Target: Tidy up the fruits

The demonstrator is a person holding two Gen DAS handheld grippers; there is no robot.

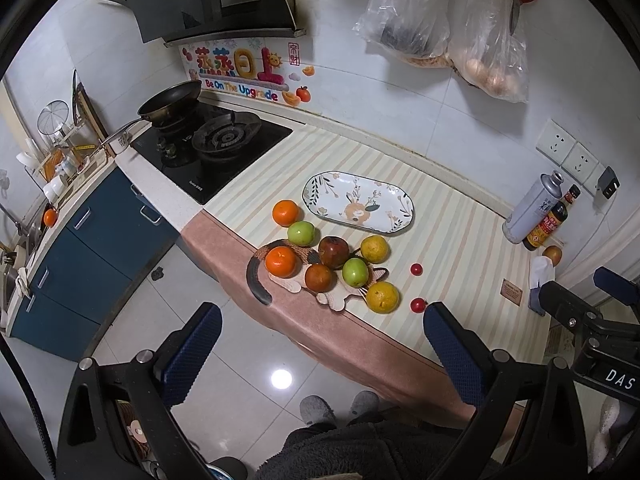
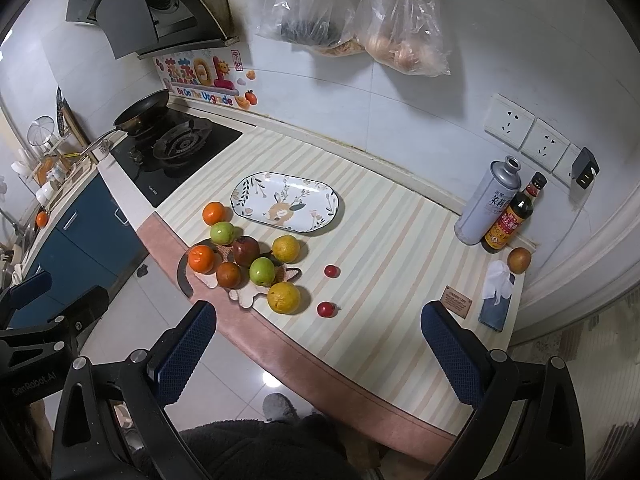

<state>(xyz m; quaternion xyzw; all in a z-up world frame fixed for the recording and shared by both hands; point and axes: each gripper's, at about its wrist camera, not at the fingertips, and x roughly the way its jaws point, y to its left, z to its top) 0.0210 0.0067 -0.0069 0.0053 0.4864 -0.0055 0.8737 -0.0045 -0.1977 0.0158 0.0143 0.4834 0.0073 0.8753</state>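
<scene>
An empty oval floral plate (image 1: 358, 202) (image 2: 286, 201) lies on the striped counter. In front of it is a cluster of fruit: two oranges (image 1: 281, 261) (image 2: 201, 258), two green apples (image 1: 355, 271) (image 2: 262, 271), a dark red apple (image 1: 333, 251) (image 2: 246, 251), a brown fruit (image 1: 319, 277) (image 2: 229, 274), two yellow citrus (image 1: 383, 297) (image 2: 283, 298). Two small red fruits (image 1: 419, 305) (image 2: 326, 309) lie to the right. Some fruit rests on a cat-shaped mat (image 1: 260, 280). My left gripper (image 1: 320, 340) and right gripper (image 2: 318, 338) are open and empty, held above the counter's near edge.
A gas stove (image 2: 176, 148) with a pan (image 2: 142, 110) stands to the left. A can (image 2: 490, 204), a sauce bottle (image 2: 512, 216), another brown fruit (image 2: 519, 260) and a phone with tissue (image 2: 496, 300) sit at the right. Plastic bags (image 2: 360, 12) hang on the wall.
</scene>
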